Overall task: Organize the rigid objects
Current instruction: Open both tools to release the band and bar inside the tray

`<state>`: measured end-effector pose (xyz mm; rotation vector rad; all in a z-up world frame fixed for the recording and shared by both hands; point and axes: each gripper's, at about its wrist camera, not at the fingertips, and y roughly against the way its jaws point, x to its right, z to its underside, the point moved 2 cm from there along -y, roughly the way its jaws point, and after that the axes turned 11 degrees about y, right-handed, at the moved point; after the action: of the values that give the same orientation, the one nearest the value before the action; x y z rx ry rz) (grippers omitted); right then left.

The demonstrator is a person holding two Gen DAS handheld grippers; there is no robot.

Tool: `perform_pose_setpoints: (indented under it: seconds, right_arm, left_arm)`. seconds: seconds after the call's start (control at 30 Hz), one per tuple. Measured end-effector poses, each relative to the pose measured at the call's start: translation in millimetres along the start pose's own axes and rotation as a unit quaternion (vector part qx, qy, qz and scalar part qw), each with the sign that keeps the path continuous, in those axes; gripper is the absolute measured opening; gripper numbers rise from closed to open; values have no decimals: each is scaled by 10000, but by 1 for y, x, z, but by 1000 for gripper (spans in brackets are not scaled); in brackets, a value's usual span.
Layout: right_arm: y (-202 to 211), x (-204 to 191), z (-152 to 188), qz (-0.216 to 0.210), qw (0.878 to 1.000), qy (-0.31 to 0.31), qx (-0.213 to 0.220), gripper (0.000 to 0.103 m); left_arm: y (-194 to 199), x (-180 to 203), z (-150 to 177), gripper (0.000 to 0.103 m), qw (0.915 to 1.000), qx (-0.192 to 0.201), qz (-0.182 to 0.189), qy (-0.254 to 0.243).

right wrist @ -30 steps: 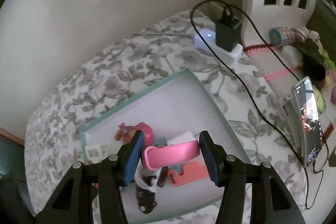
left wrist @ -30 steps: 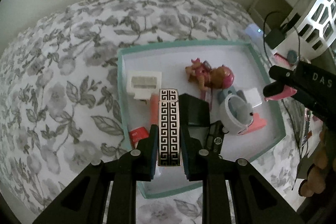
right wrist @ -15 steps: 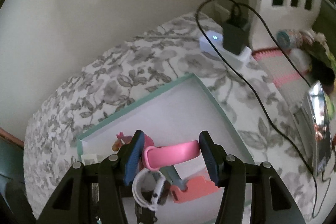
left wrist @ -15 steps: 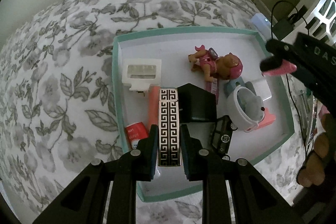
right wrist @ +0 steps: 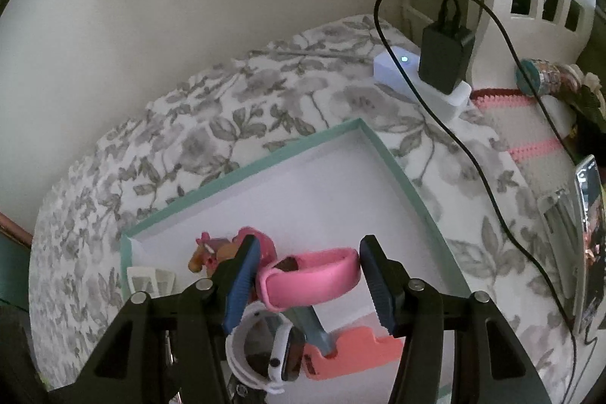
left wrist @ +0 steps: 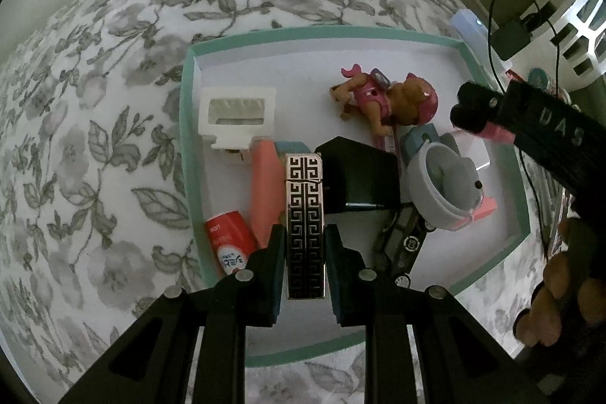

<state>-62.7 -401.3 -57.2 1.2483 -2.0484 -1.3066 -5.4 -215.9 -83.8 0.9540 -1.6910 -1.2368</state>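
Observation:
My left gripper (left wrist: 305, 229) is shut on a narrow black-and-silver key-pattern case (left wrist: 304, 184), held over the near left part of a teal-rimmed tray (left wrist: 322, 35). Below it in the tray lie a coral bar (left wrist: 265, 188), a red tube (left wrist: 229, 241), a black box (left wrist: 360, 177), a white watch (left wrist: 443, 188), a toy pup (left wrist: 382, 101) and a white toy piece (left wrist: 236, 118). My right gripper (right wrist: 310, 245) is shut on a pink band (right wrist: 314, 281) lying crosswise between its fingers, above the tray (right wrist: 409, 184) and the watch (right wrist: 261, 347).
The tray sits on a grey floral cloth (left wrist: 94, 139). Beyond its far right corner are a white power strip with a black charger (right wrist: 443, 63) and a trailing cable (right wrist: 473, 154). A phone (right wrist: 589, 233) stands at the right. A person's hand (left wrist: 560, 290) holds the right gripper.
The right gripper has come down closer to the tray with the pink band still in it. The left gripper has tipped slightly over the tray, keeping its hold on the patterned case.

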Motion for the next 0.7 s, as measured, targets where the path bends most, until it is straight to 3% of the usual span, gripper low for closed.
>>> perform_pose_setpoints:
  seconds: [0.27,0.33,0.4,0.57,0.7]
  right_arm:
    - [-9,1,18,-111,9983,-209,-538,59]
    - [-10,1,21,-120,9979,-198,-604,59]
    - [-10,1,23,-86,9978,-188,-636,59]
    - [-3,0,25,-51,9982,-126,-589,59]
    - [7,-7,26,-24,9988,94,-476,59]
  left_arm:
    - [9,-3,1,23,9998,-4,194,69]
    - [13,-5,2,28,9998,37,162,66]
    - [17,-9,3,35,9998,70,146,101]
    - [23,-20,2,38,9992,159,211,292]
    - [29,-38,0,47,9978,314,136,559]
